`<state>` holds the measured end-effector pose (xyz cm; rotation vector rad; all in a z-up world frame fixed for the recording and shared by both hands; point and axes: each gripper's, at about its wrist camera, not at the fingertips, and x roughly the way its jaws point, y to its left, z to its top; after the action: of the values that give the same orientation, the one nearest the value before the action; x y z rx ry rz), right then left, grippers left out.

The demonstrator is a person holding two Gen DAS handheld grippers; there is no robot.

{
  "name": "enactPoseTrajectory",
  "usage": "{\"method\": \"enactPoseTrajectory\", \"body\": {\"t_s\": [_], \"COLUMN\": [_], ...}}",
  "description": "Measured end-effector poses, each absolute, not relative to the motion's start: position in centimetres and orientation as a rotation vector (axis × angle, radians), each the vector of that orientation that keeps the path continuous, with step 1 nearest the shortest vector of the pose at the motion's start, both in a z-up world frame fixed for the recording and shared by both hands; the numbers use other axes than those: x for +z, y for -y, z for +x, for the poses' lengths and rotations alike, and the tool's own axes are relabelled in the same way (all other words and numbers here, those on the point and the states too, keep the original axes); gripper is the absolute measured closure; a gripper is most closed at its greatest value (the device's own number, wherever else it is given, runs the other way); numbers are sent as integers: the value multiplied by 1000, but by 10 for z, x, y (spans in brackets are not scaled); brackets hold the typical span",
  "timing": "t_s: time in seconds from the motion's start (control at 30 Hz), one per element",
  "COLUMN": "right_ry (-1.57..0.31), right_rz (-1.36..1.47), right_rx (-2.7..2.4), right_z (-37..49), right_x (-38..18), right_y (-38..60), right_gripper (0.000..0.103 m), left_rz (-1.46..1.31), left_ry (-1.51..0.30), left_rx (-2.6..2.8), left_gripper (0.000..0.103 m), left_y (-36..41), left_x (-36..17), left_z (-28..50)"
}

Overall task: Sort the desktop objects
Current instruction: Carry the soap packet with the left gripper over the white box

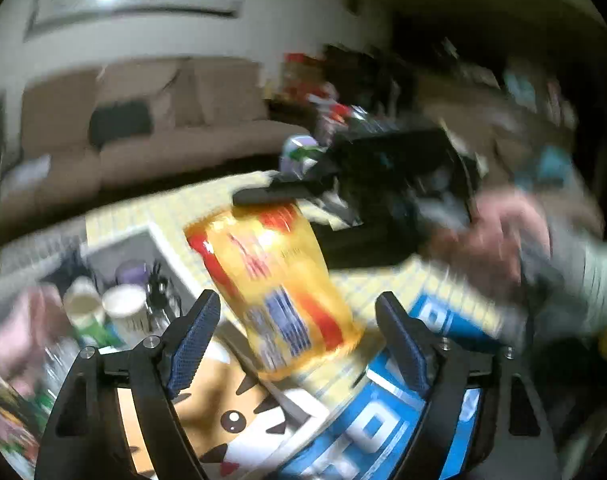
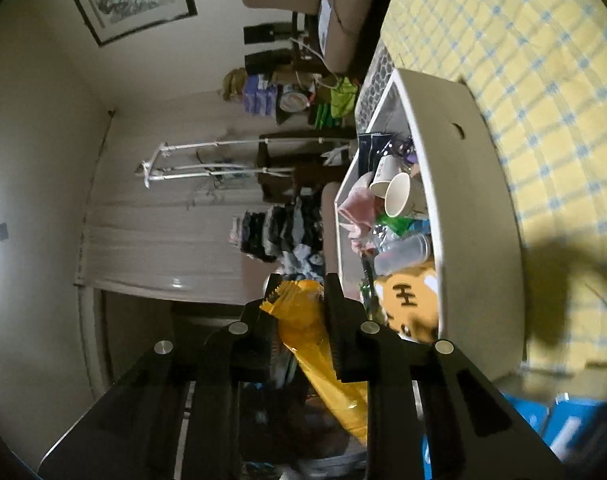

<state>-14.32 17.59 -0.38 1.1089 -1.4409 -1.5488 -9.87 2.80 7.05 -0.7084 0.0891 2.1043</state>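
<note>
Ribbed black fingers (image 2: pixel 335 320) of the right claw (image 2: pixel 299 316) pinch the crimped, zigzag-cut end of a glossy yellow snack bag (image 2: pixel 303 344), which hangs in the air beside the white bin (image 2: pixel 463 184) standing on the yellow-and-blue checked cloth of the bench (image 2: pixel 535 80). Inside that smooth-walled bin lie two paper cups (image 2: pixel 397 194), a clear plastic bottle (image 2: pixel 403 252) and a plush tiger (image 2: pixel 413 296) (orange, with black stripes). From the left wrist view the left claw (image 1: pixel 297 336), its blue knurled pads (image 1: pixel 191 340) spread wide and gripping nothing, frames the same crinkly bag (image 1: pixel 279 280), blurred, above the tiger's face (image 1: pixel 231 420).
</note>
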Motion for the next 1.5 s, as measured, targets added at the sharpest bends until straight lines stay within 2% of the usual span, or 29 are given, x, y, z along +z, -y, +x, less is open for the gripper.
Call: {"method": "enactPoseTrajectory", "body": {"t_s": [0.07,0.1,0.2,0.43,0.9,1.17,1.4,1.5], "right_ry": [1469,1479,1482,1391,1368,1343,1334,1321], "right_rz": [1131,1138,1161,1205,1195,1238,1262,1307], "right_rx": [-1532,-1551,-1575,-1583,-1464,-1368,-1397,-1460], "right_z": [-152,-155,-172,-201,-238,-236,-232,-233], "right_x": [-13,-17,-25,-14,-8,-25,-36,-38], "right_y": [-161,-157,-143,-96,14,88,86,66], "right_gripper": [83,83,83,83,83,83,83,83], "left_rz": [-790,-823,-902,-962,-1064,-1135,-1159,-1198], "left_ry": [-108,-111,-56,-17,-19,-19,-66,-144], "left_rx": [2135,2138,2127,2186,2277,2318,2289,2254], "left_gripper": [37,47,52,53,54,54,54,54], "left_y": [-29,-27,-8,17,98,151,140,118], "left_x": [65,62,60,48,53,45,38,32], "left_z": [-114,-120,-137,-156,-181,-177,-183,-185]}}
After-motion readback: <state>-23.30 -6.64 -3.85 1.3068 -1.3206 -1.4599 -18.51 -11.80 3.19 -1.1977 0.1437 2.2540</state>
